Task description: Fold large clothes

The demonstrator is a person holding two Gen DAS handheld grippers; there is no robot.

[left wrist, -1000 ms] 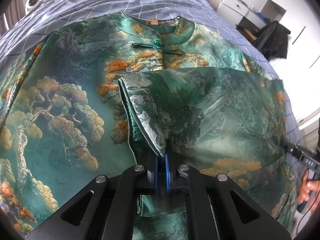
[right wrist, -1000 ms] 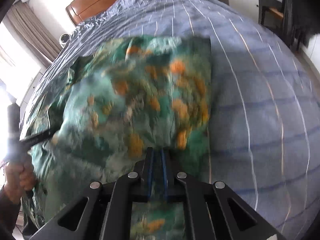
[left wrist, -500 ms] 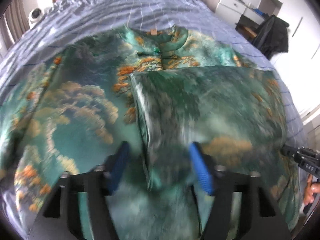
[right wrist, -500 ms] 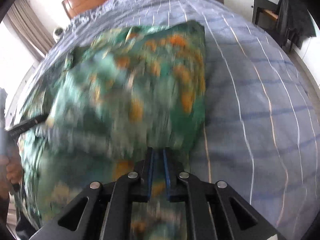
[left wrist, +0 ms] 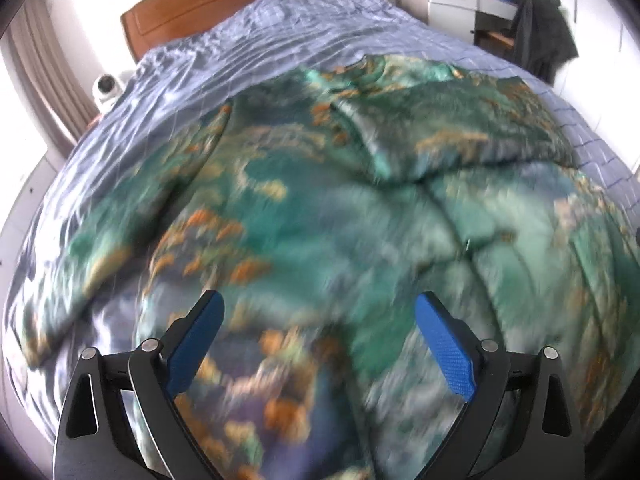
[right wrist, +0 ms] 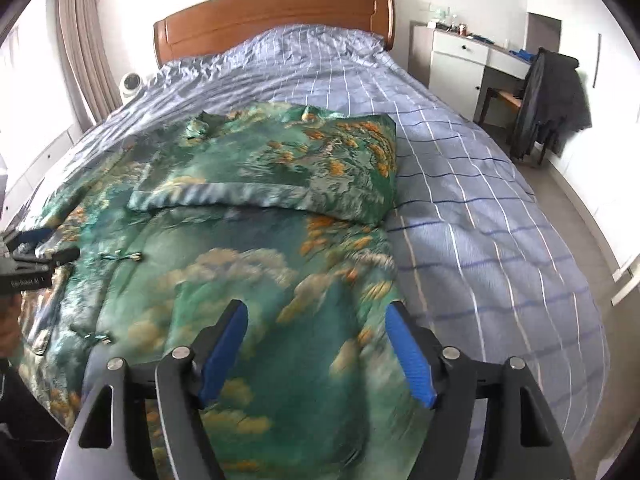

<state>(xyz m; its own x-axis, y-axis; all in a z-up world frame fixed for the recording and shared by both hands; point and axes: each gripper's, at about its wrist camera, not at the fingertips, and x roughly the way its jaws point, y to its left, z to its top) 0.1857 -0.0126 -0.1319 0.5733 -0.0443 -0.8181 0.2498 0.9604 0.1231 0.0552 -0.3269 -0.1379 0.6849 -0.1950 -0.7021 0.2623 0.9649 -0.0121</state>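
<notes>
A large green silk garment (left wrist: 304,216) (right wrist: 240,264) with orange trees and pale clouds lies spread on the bed. Its right sleeve (right wrist: 288,176) is folded across the chest, and the collar (right wrist: 200,128) points toward the headboard. My left gripper (left wrist: 318,308) hovers above the lower half of the garment, jaws still opening, nothing pinched between the blue pads (left wrist: 444,352). My right gripper (right wrist: 316,320) hangs over the garment's lower right part, jaws opening, with nothing between them. The left gripper (right wrist: 44,258) also shows at the left edge of the right wrist view.
The bed has a blue checked cover (right wrist: 460,184) and a wooden headboard (right wrist: 272,12). A white dresser (right wrist: 460,60) and a chair draped with a dark coat (right wrist: 548,96) stand on the right. A small white fan (right wrist: 130,84) and curtain (right wrist: 84,44) are on the left.
Both grippers were shut on the sleeve fabric, then let go and opened wide. Both pulled back from the garment, so more of the bed and headboard shows. The sleeve now rests folded across the chest.
</notes>
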